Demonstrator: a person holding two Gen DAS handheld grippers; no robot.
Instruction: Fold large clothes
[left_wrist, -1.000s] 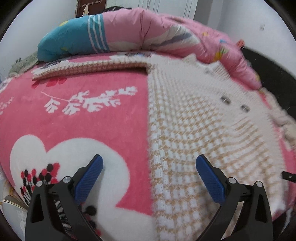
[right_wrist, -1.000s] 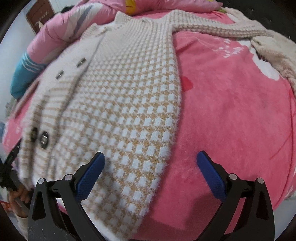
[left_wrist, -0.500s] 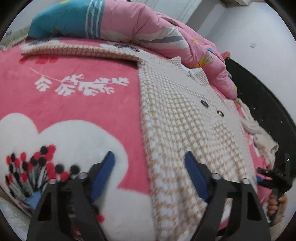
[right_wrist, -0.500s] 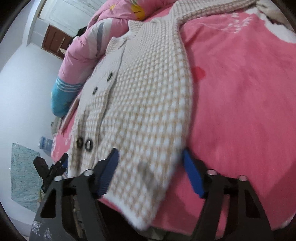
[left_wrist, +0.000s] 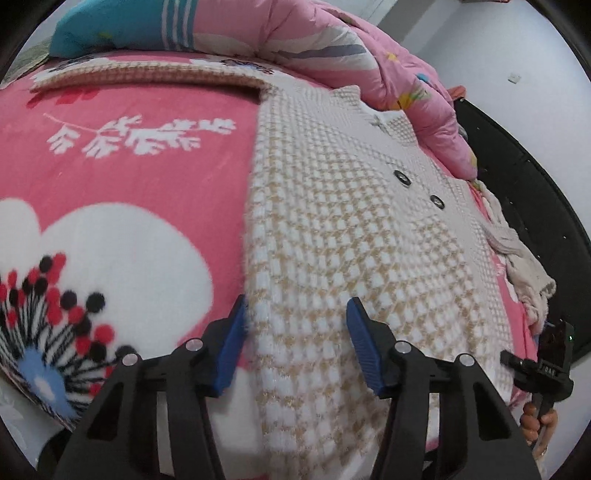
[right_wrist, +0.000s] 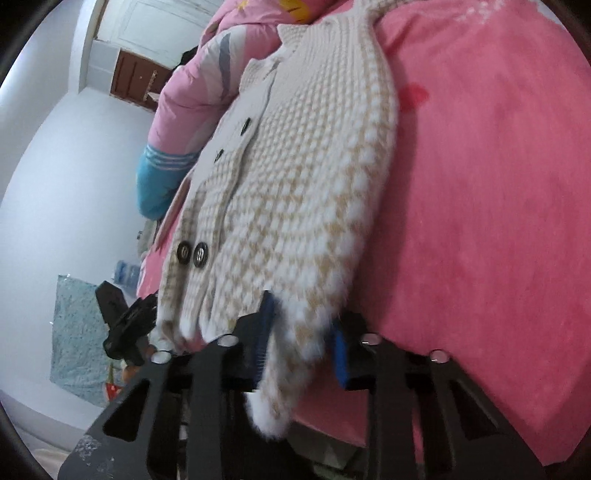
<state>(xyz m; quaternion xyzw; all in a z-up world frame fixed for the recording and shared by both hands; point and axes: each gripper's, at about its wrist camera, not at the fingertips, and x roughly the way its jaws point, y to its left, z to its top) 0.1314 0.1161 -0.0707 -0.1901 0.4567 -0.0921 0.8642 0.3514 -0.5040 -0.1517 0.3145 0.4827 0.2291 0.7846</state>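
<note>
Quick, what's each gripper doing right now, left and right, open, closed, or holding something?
Left gripper: open, jaws just closing around the cardigan hem, not yet pinching.
Right gripper: shut on the cardigan's hem corner.

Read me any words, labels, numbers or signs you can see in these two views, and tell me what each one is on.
Right gripper, seen from the left wrist: a small pale marking on its black body, too small and blurred to read.
Cardigan, blanket, quilt: patterns only, no text.
Nothing else readable in either view.
</note>
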